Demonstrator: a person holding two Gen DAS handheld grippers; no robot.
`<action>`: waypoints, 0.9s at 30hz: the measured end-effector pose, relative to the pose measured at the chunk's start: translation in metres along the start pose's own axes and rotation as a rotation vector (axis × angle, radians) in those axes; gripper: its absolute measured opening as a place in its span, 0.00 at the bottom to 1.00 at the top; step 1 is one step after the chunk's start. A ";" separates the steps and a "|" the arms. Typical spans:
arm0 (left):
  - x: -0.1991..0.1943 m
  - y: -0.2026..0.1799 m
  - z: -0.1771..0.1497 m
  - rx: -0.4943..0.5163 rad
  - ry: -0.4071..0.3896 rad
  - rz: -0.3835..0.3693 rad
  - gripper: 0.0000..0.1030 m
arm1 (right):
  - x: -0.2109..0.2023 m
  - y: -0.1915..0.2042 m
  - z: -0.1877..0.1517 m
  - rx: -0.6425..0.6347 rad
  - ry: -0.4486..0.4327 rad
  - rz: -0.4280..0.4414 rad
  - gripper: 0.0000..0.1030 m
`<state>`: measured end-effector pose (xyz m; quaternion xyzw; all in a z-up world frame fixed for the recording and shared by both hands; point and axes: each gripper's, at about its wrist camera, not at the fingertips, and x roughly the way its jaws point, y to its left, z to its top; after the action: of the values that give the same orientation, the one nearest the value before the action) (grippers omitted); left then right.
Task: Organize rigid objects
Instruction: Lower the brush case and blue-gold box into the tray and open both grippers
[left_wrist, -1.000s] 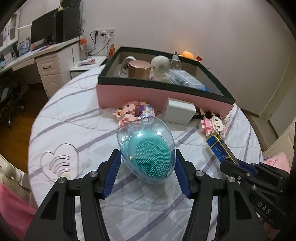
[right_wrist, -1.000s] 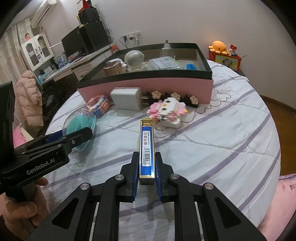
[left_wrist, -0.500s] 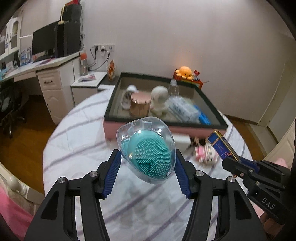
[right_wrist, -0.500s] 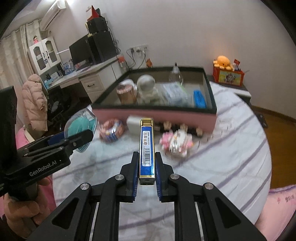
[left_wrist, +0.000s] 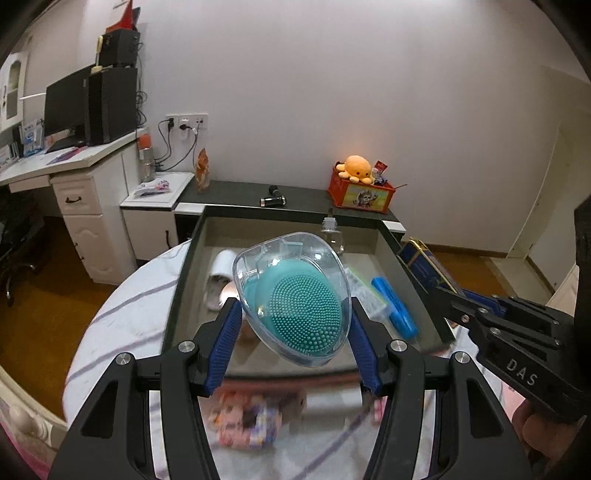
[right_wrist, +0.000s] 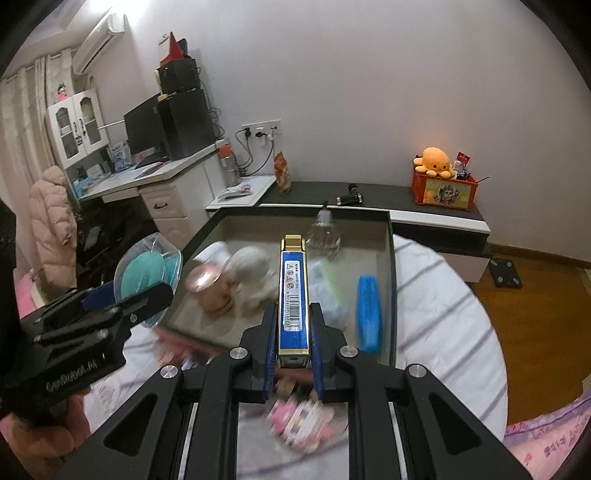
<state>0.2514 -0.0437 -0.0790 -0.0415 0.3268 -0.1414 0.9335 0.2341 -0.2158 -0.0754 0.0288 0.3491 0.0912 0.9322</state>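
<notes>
Both loads lifted over tray (left_wrist: 173, 295), left gripper (left_wrist: 293, 325) pinching brush case (left_wrist: 291, 295), right gripper (right_wrist: 293, 328) pinching blue box (right_wrist: 293, 295)

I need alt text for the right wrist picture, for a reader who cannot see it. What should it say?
The right gripper holds a slim blue and gold box above an open storage box on a round table. At the left, the left gripper holds a clear case with a teal brush inside. The storage box already holds a white figure, a bottle and a blue item.
</notes>
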 end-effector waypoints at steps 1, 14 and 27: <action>0.006 -0.001 0.002 0.001 0.005 0.002 0.56 | 0.009 -0.003 0.005 0.001 0.007 -0.003 0.15; 0.070 -0.010 0.002 0.043 0.088 0.012 0.56 | 0.088 -0.030 0.005 0.048 0.112 -0.011 0.15; 0.007 0.001 -0.002 0.044 -0.054 0.115 1.00 | 0.068 -0.024 0.001 0.064 0.053 -0.013 0.83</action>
<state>0.2557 -0.0447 -0.0846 -0.0058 0.3002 -0.0933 0.9493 0.2884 -0.2268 -0.1212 0.0541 0.3764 0.0747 0.9219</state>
